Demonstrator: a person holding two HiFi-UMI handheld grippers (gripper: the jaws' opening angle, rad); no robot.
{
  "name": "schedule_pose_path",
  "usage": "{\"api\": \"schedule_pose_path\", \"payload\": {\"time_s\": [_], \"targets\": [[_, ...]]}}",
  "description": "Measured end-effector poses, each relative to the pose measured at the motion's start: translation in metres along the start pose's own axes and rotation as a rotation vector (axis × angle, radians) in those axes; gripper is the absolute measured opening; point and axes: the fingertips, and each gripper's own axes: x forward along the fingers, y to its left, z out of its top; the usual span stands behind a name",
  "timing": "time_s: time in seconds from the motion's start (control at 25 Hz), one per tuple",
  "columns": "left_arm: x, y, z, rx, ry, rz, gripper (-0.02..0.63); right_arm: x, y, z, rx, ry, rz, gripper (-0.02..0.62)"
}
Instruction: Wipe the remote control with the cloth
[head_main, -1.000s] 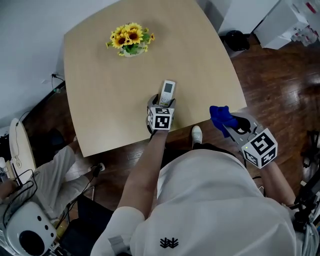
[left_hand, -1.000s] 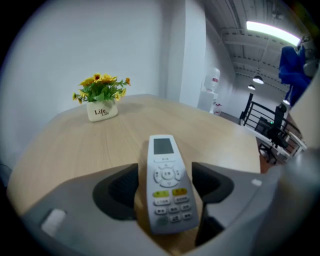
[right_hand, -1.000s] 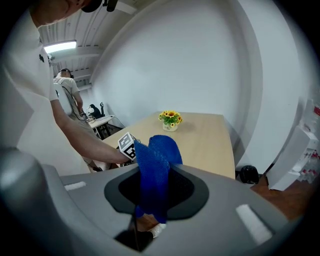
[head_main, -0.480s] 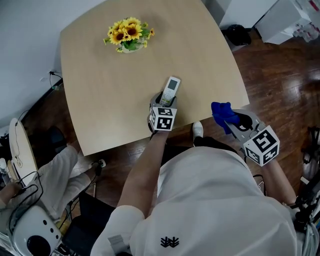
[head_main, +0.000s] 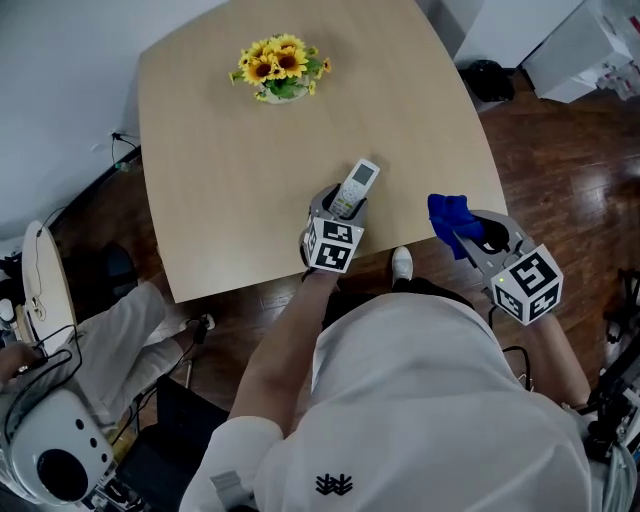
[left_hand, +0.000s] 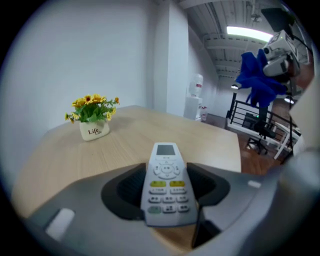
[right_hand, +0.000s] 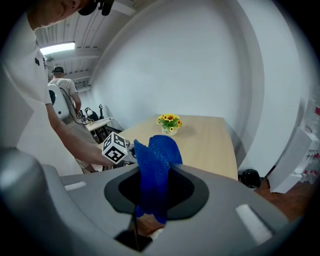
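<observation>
Left gripper view, nearest first: the left gripper (left_hand: 167, 200) has just been closing its jaws, and they now clamp the lower end of the white remote control (left_hand: 164, 175). The pads press against its two long sides, and the buttons and small screen face up. The remote appears raised just clear of the wooden table (left_hand: 215, 142), with its screen end jutting forward past the jaws. Well apart to the right, the right gripper (right_hand: 150, 197) pinches a blue cloth (right_hand: 155, 165), whose loose top stands above its jaws. Farthest back sits the pot of sunflowers (left_hand: 93, 122).

To wipe well, I judge the remote should be held steady with its button side turned toward the cloth. The right gripper should come across so the free fold of cloth, not the hard jaw tips, drags along the exposed screen half. Pressure should be light, since a grip on one end alone could let the remote pivot or slip.
</observation>
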Motion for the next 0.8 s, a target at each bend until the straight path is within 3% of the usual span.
{"api": "schedule_pose_path", "payload": {"time_s": [0.36,0.64,0.8], "targets": [[-0.07,-0.007,0.058,0.078,-0.168,-0.033,0.272,0.032,0.034,0.062,-0.085,-0.111,0.069,0.087],[-0.114,-0.003,0.088,0.11,-0.252,-0.035,0.273,0.066,0.1,0.126,-0.178,-0.201,0.221,0.087],[-0.133,-0.004,0.093,0.13,-0.275,-0.04,0.273,0.084,0.153,0.141,-0.22,-0.21,0.336,0.087]]}}
